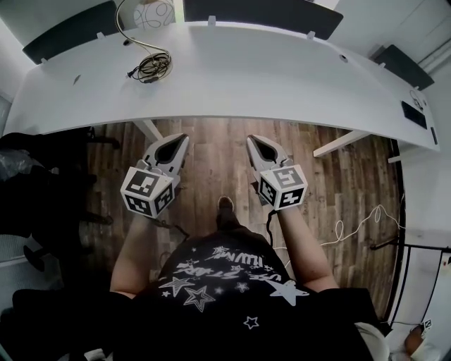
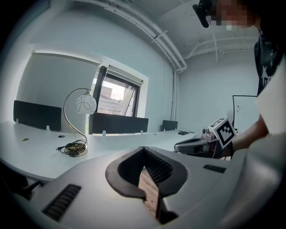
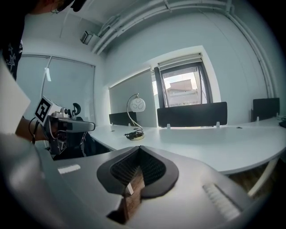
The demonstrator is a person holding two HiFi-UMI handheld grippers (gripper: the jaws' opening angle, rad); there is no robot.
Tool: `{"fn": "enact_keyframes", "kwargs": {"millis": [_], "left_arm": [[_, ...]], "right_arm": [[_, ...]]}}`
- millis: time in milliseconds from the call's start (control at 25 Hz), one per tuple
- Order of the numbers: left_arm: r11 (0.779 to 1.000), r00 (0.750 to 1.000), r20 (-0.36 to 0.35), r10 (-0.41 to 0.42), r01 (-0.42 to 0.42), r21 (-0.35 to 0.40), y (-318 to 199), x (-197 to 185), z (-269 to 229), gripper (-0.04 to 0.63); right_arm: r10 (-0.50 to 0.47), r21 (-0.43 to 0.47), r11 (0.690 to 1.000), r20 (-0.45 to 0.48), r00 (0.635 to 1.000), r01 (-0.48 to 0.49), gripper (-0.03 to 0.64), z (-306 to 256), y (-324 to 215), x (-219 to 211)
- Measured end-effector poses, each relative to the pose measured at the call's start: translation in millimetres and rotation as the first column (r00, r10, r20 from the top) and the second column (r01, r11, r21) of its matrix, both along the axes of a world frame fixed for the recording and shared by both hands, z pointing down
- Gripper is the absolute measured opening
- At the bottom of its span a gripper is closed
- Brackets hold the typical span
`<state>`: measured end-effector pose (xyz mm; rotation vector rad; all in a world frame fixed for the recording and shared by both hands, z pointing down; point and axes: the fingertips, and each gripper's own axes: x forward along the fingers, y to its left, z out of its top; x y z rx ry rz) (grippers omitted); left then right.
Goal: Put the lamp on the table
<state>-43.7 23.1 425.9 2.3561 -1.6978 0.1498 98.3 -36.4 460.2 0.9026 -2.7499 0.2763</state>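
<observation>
Both tools [image 1: 182, 141] [image 1: 252, 142] hang well short of lamp [image 1: 153, 14].

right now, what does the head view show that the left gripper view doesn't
Only the head view: the person's shoe and a white cable on the floor. Only the left gripper view: the window, ceiling pipes and a whiteboard. Both: the lamp on the white table, its cord coiled at the base, and the right gripper.

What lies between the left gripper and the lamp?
In the head view, only the near edge and bare white top of the table lie between the left gripper and the lamp; nothing stands on that stretch.
</observation>
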Motion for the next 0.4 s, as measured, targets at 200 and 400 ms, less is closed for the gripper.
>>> {"fn": "enact_keyframes", "kwargs": {"millis": [200, 400], "left_arm": [[1.000, 1.000, -0.013, 0.025, -0.025, -0.013, 35, 12, 5, 0.008], [0.997, 0.996, -0.065, 0.069, -0.071, -0.036, 71, 19, 6, 0.008]], "right_arm": [[0.017, 0.001, 1.000, -0.016, 1.000, -0.017, 0.000, 0, 36, 12], [0.011, 0.007, 1.000, -0.025, 1.000, -0.011, 0.000, -2, 71, 13]]}}
